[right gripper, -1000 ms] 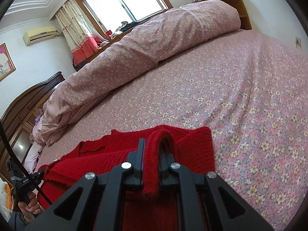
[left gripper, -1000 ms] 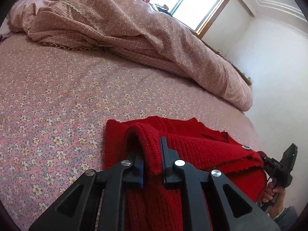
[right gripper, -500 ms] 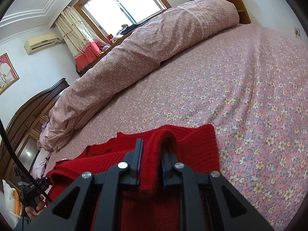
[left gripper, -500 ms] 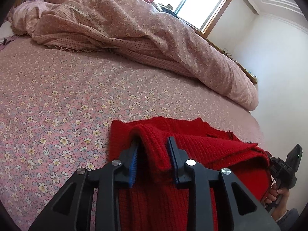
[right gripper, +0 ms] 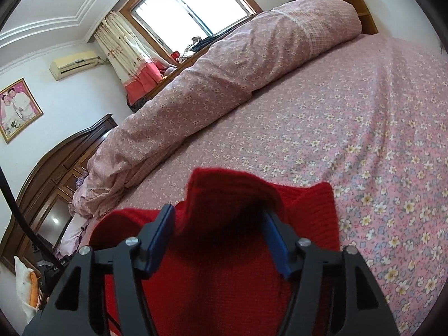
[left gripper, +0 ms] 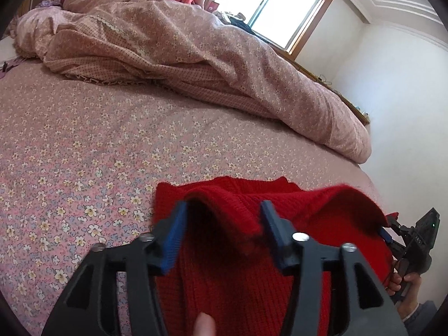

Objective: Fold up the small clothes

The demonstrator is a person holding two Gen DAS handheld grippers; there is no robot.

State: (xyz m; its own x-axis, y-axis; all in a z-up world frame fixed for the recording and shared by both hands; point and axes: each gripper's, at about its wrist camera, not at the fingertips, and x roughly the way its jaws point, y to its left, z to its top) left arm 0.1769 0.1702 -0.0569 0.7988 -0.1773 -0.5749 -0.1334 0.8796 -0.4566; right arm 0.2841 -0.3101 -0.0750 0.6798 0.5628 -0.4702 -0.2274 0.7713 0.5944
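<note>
A red knitted garment (left gripper: 238, 274) lies folded on the flowered bed sheet (left gripper: 84, 145). My left gripper (left gripper: 222, 210) is over its left part, jaws opening, and a raised fold of the knit stands loose between the blue pads (left gripper: 175, 235) without being pinched. My right gripper (right gripper: 218, 212) is over the right part of the red garment (right gripper: 212, 280), jaws also opening, with a hump of knit between its pads (right gripper: 162, 232). In the left wrist view the right gripper (left gripper: 386, 232) shows at the garment's far right edge, held by a hand (left gripper: 406, 288).
A rolled pink flowered quilt (left gripper: 173, 58) lies along the far side of the bed, also the quilt (right gripper: 224, 84) in the right wrist view. Dark wooden headboard (right gripper: 64, 168) at the left, window (right gripper: 190, 8) behind, white wall (left gripper: 406, 112) to the right.
Both grippers went from pinching folds of the red knit to standing wide apart. The released folds sag loose between the pads. Neither hand has shifted.
</note>
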